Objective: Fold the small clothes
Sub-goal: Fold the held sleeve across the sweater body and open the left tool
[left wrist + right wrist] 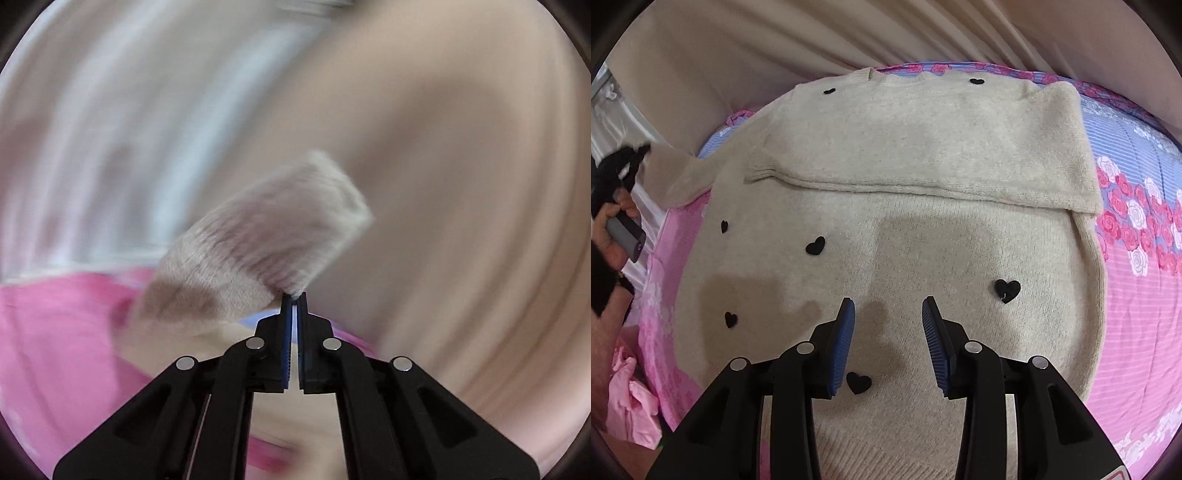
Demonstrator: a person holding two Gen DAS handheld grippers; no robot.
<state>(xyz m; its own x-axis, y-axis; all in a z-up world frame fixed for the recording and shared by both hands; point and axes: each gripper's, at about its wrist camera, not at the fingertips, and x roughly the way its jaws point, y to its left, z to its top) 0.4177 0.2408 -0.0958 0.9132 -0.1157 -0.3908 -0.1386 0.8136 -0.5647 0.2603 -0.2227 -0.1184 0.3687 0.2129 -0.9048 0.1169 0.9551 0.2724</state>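
A beige knit sweater (886, 229) with black hearts lies flat on a pink and blue floral bedsheet (1145, 295). Its right sleeve (960, 162) is folded across the chest. My right gripper (888, 314) is open and empty, hovering over the sweater's lower middle. My left gripper (294, 295) is shut on the cuff of the left sleeve (258, 240) and holds it lifted; that view is motion-blurred. In the right wrist view the left gripper (635, 155) sits at the far left, with the sleeve (676, 177) stretched out from the sweater.
A beige curtain (775, 44) hangs behind the bed. A crumpled pink garment (635, 398) lies at the lower left of the bed. The person's hand (609, 236) holds the left gripper's handle.
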